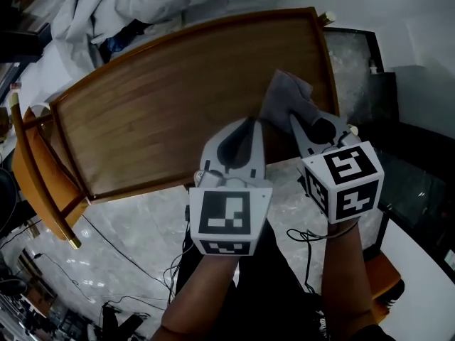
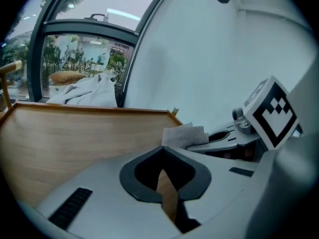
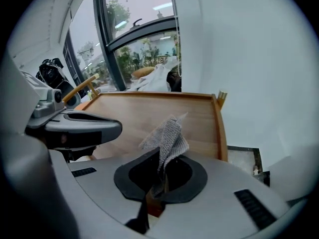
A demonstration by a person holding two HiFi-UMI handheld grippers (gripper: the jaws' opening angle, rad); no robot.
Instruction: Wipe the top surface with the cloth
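The wooden top [image 1: 156, 112] has a raised rim and fills the middle of the head view. A grey knitted cloth [image 1: 284, 98] stands up over its near right part, close to the right rim. My right gripper [image 1: 300, 121] is shut on the cloth's lower edge; in the right gripper view the cloth [image 3: 168, 138] rises out of the jaws [image 3: 160, 157]. My left gripper [image 1: 250, 124] hovers just left of it over the top's near edge, shut with nothing held. From the left gripper view [image 2: 162, 151], the cloth [image 2: 183, 135] sticks up on the right.
A wooden chair [image 1: 35, 169] stands at the top's left end. White fabric [image 1: 121, 6] is piled beyond the far left corner. Cables [image 1: 128, 254] run over the marble floor below. A dark slab [image 1: 355, 55] lies right of the top.
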